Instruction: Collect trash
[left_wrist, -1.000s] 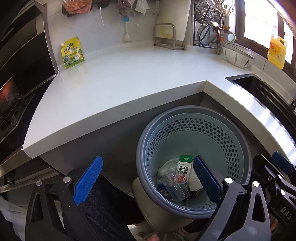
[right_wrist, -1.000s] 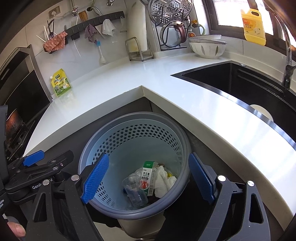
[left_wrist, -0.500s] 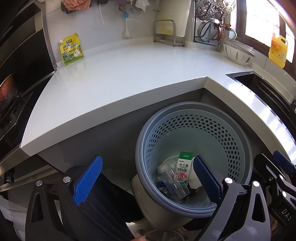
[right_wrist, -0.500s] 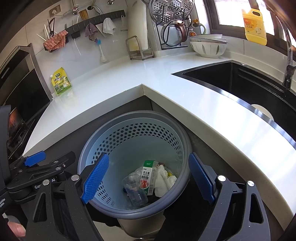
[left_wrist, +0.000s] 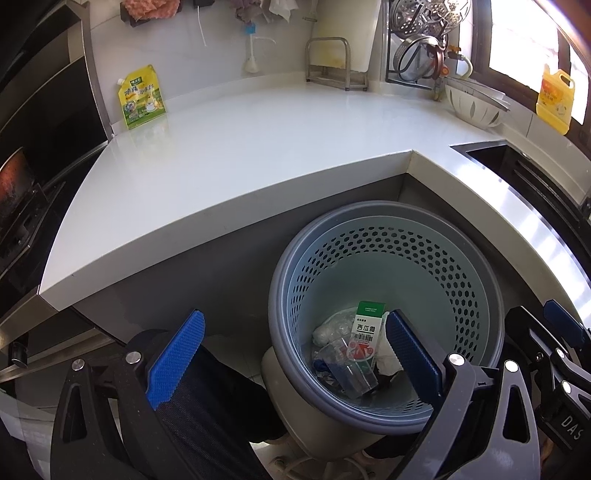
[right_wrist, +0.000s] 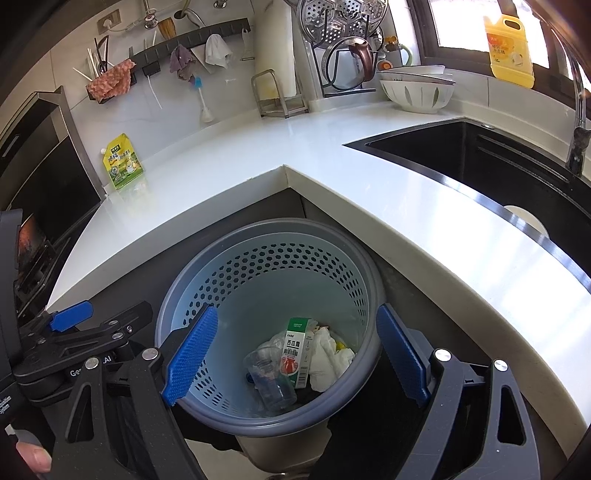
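Note:
A grey-blue perforated waste basket (left_wrist: 476, 280) (right_wrist: 269, 266) stands on the floor in the inner corner of the white counter. In it lie a green and white carton (left_wrist: 365, 339) (right_wrist: 295, 350), a clear plastic cup (left_wrist: 347, 365) (right_wrist: 269, 380), crumpled white paper (right_wrist: 328, 354) and a clear wrapper (left_wrist: 332, 325). My left gripper (left_wrist: 295, 365) hangs open above the basket's left rim, holding nothing. My right gripper (right_wrist: 295, 358) is open right over the basket mouth, also with nothing in it.
The white L-shaped counter (left_wrist: 240, 147) (right_wrist: 406, 206) wraps round the basket. A yellow-green pouch (left_wrist: 142, 96) (right_wrist: 122, 162) leans on the back wall. A black sink (right_wrist: 498, 166), a white colander (right_wrist: 417, 94), a dish rack (left_wrist: 421, 40) and a yellow bottle (right_wrist: 511, 46) are at the right. A stove (left_wrist: 22, 206) is at the left.
Both grippers have risen and pulled back a little, so the counter and basket sit slightly higher in each view. The trash in the basket has not moved.

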